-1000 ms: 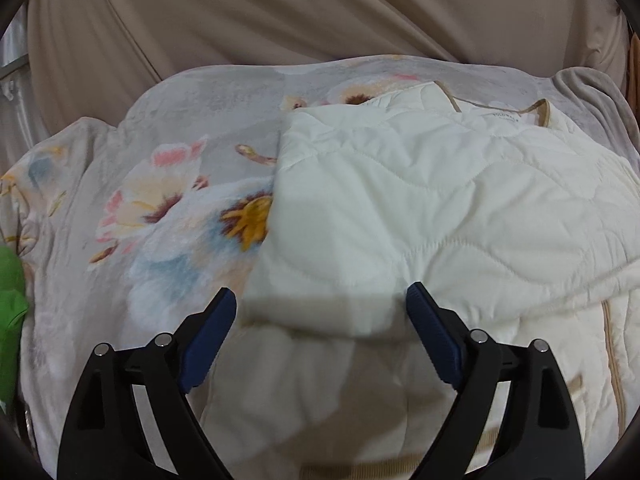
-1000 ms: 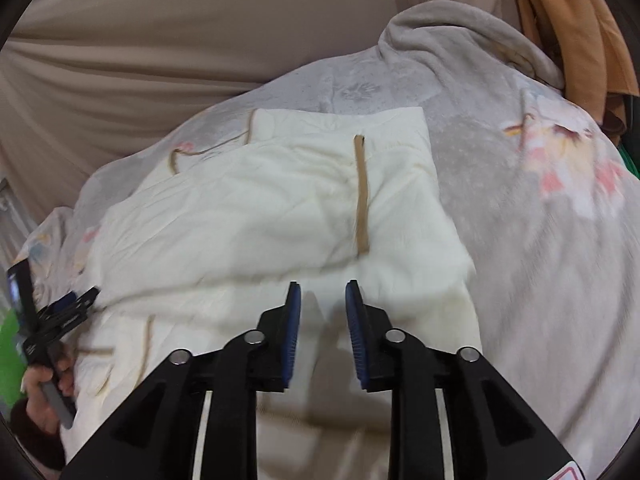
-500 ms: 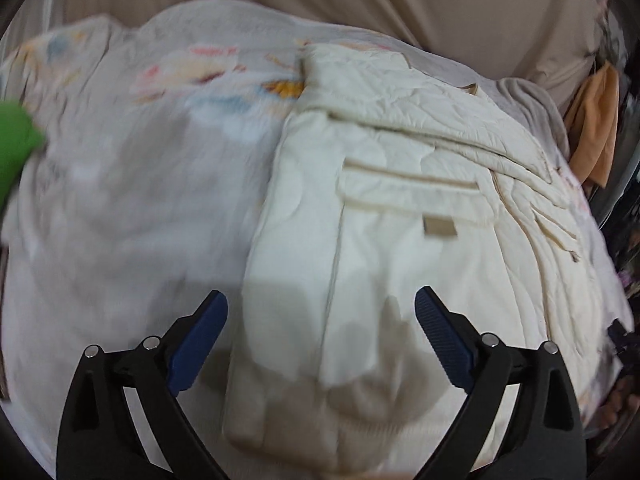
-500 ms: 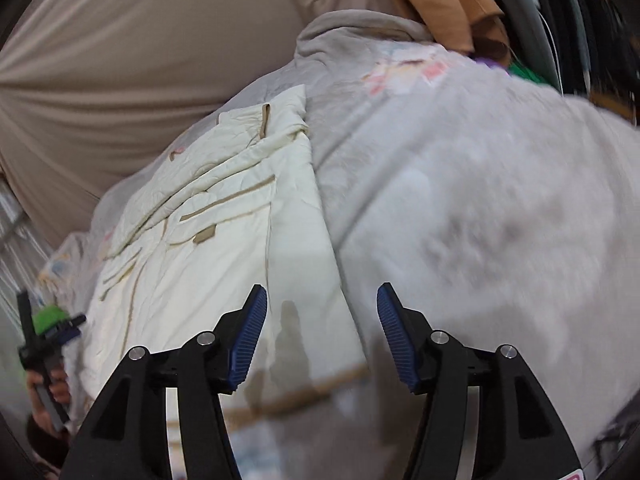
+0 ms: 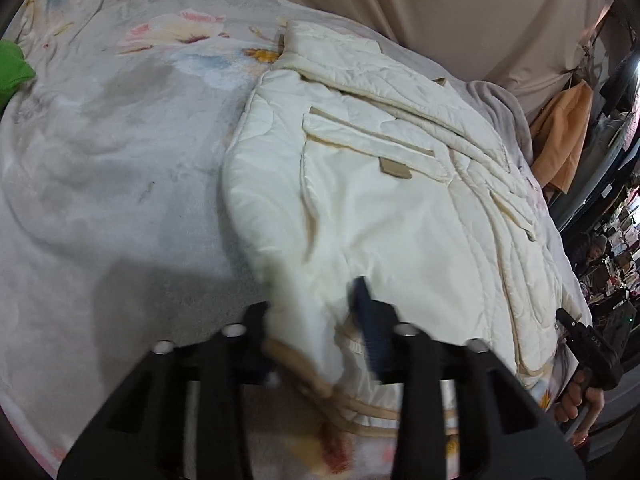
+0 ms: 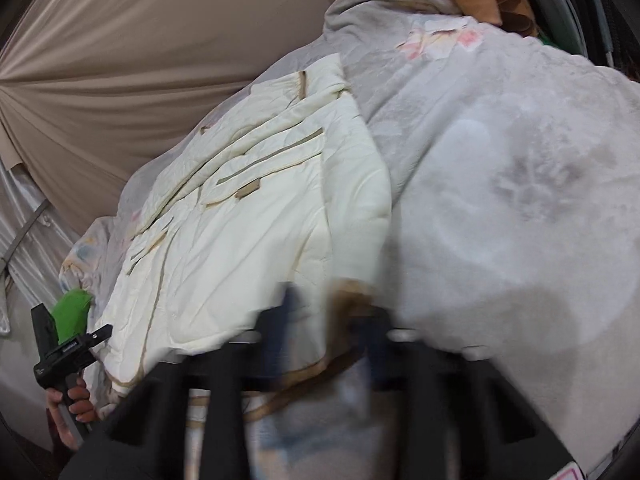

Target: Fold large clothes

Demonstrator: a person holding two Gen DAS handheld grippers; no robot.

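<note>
Left wrist: jacket (image 5: 392, 216) hem lies between left hand-held gripper (image 5: 316, 332) fingers.

Soft, even indoor light with no glare. Both views bulge into dark fisheye corners. Near the cream jacket (image 5: 400, 208), the left gripper (image 5: 316, 336) and right gripper (image 6: 332, 332) smear with motion blur, casting grey shadows on the blanket (image 5: 120, 160) beside it.
</note>
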